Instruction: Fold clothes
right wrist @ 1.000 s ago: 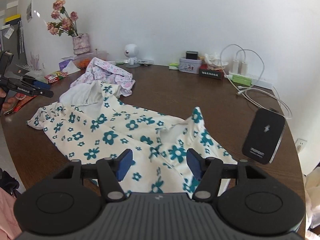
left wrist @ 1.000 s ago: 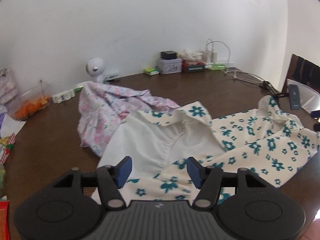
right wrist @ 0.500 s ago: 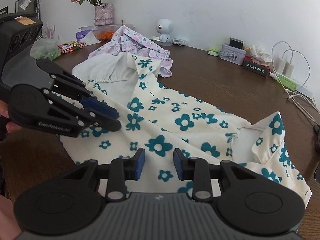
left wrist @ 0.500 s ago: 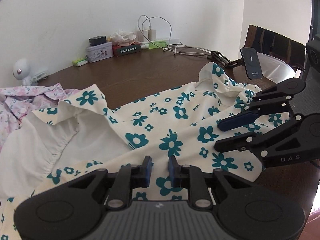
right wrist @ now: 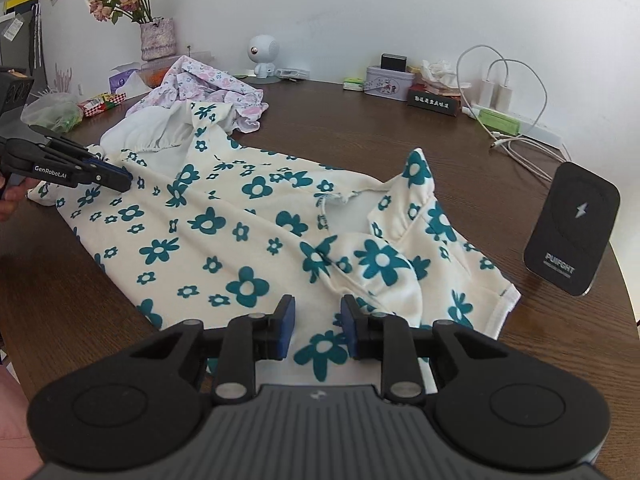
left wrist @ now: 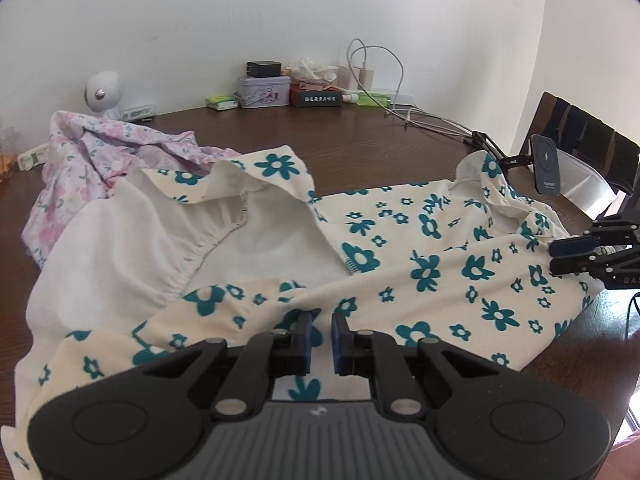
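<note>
Just ahead of both tools, a cream garment printed with teal flowers lies spread and rumpled across the brown table, its white lining turned up at the far left.

The left tool sits at the near hem; its jaws are closing, a narrow gap left, with a ridge of fabric between them, though whether the pads already bite I cannot tell. To do this well, I judge it should finish closing on one clean layer of hem, not a bunched fold. The right tool sits at the same near edge further right, jaws closing but wider apart, cloth under the gap and not yet pinched. Both grips should be firm before any lift, so the edge rises evenly.

Count: two tools, one flowered garment in hand, one pink floral garment heaped beyond the left tool, one black charging stand to the right.
</note>
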The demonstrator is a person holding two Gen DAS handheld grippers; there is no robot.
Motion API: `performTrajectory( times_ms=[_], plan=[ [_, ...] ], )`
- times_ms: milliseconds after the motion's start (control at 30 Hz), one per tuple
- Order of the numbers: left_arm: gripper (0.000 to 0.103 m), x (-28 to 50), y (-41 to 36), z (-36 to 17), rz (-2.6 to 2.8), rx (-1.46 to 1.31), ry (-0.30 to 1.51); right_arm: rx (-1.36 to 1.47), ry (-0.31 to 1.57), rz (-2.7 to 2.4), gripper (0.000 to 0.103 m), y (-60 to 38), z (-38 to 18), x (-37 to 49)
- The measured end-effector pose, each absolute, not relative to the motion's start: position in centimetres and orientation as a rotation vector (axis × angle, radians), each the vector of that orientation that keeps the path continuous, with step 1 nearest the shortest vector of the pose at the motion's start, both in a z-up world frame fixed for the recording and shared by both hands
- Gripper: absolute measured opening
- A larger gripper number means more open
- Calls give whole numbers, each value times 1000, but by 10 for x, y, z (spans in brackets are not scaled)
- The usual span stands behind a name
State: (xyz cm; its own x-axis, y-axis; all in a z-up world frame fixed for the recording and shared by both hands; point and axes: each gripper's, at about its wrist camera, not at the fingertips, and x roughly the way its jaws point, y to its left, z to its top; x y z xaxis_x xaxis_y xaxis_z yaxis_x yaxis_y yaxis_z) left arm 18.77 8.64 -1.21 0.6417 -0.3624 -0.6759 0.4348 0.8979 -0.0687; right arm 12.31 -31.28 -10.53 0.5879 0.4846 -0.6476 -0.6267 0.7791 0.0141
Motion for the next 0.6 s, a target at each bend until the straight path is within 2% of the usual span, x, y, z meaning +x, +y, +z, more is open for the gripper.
performTrajectory(
  times_ms=[233, 600],
  plan=[
    [8, 181, 131, -14, -384, 27, 762, -180, 647, 656, 22, -343, -100, 110],
    [8, 180, 140, -14, -352, 16, 766, -109, 647, 668, 16, -356, -108, 105]
  ],
)
